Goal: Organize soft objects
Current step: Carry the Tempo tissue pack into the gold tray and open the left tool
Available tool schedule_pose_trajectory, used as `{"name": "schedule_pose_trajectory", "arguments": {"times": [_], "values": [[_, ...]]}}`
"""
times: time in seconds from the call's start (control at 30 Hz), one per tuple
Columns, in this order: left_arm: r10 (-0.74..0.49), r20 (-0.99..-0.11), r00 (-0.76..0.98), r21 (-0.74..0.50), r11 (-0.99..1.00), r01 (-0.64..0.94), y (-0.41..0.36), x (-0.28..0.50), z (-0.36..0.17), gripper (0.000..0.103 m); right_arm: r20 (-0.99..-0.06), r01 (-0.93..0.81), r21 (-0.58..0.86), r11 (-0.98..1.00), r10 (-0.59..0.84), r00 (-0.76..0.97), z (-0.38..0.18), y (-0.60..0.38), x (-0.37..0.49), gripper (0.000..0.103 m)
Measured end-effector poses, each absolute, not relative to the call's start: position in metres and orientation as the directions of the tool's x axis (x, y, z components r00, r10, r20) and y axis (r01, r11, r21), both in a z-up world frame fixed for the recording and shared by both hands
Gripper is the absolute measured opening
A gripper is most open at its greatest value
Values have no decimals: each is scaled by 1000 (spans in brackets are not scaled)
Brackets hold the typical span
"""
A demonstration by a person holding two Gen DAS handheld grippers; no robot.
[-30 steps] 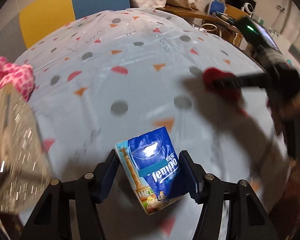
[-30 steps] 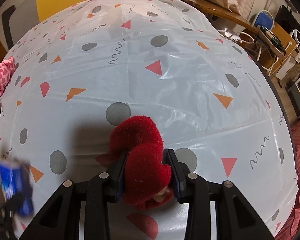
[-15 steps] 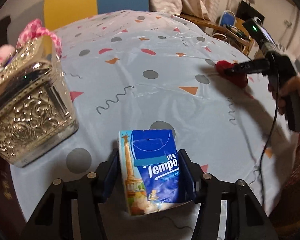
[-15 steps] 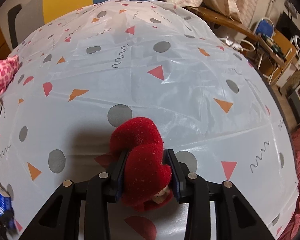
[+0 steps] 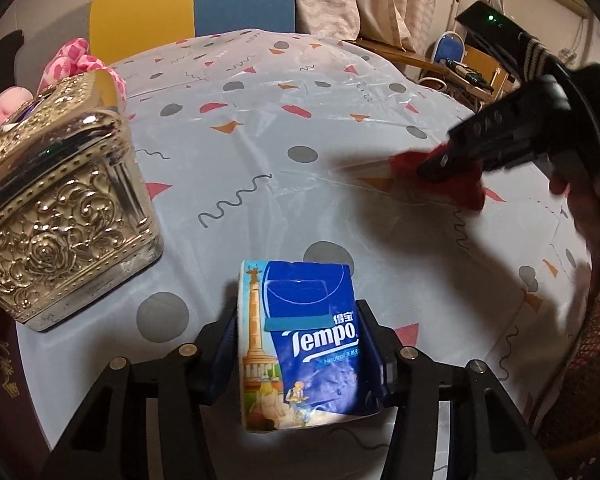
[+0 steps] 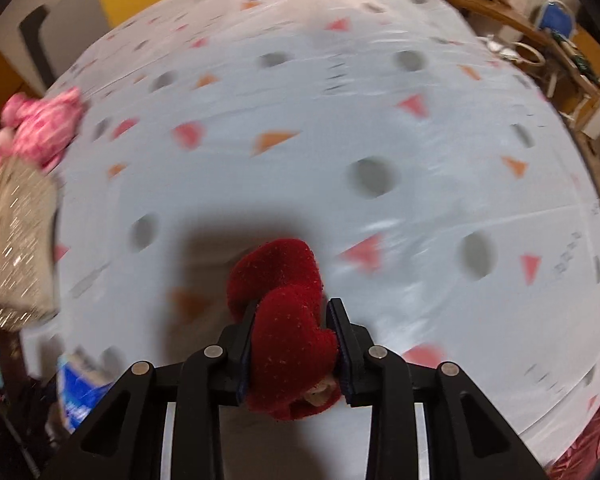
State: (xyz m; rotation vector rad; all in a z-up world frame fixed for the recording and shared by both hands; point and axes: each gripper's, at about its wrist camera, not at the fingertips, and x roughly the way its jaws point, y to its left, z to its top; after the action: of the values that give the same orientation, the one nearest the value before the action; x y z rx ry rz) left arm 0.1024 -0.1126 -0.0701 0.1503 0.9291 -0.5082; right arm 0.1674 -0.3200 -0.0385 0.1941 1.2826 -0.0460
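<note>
Tissue pack (image 5: pixel 300 340), plush (image 6: pixel 286 336): claws closing.

The left gripper (image 5: pixel 298 354) is showing black arms shaped like big triangles with holes cut in them. Round silver screws are sitting on top of the arms, two on each side. Its fingers (image 5: pixel 224 344) are wearing dark blue pads. The right gripper (image 6: pixel 293 346) is looking just the same: black arms, triangle holes, silver screws and dark blue pads on the fingers (image 6: pixel 342 336). From the left camera, the right gripper (image 5: pixel 440 166) is showing a chunky black body with small round holes along its side. A little green light is glowing on the black box on top. A thin black cable is curving down from it. A hand (image 5: pixel 580 196) is peeking out beside the handle, but it is blurry.
</note>
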Motion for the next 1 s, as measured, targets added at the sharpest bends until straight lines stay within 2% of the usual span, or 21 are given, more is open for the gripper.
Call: {"name": "schedule_pose_trajectory", "arguments": {"times": [0.1,0.23,0.43,0.73,1.0], "values": [[-357,-800,481,-119,882,456,-104,100,-64,53,-957,106,144,984,111,267,-50,-288,160,33],[-357,-789,501,-123,889,440,-91,89,-53,53,-935,74,47,996,18,355,-52,-264,149,34],[-359,-752,553,-120,899,421,-72,65,-26,53,-919,22,35,999,23,393,-55,-260,146,36],[-307,-711,632,-103,935,338,-27,43,10,53,-897,-44,-68,997,-42,441,-54,-249,141,36],[-241,-682,691,-92,965,246,18,31,24,53,-900,-41,-64,997,-40,435,-54,-250,143,36]]}}
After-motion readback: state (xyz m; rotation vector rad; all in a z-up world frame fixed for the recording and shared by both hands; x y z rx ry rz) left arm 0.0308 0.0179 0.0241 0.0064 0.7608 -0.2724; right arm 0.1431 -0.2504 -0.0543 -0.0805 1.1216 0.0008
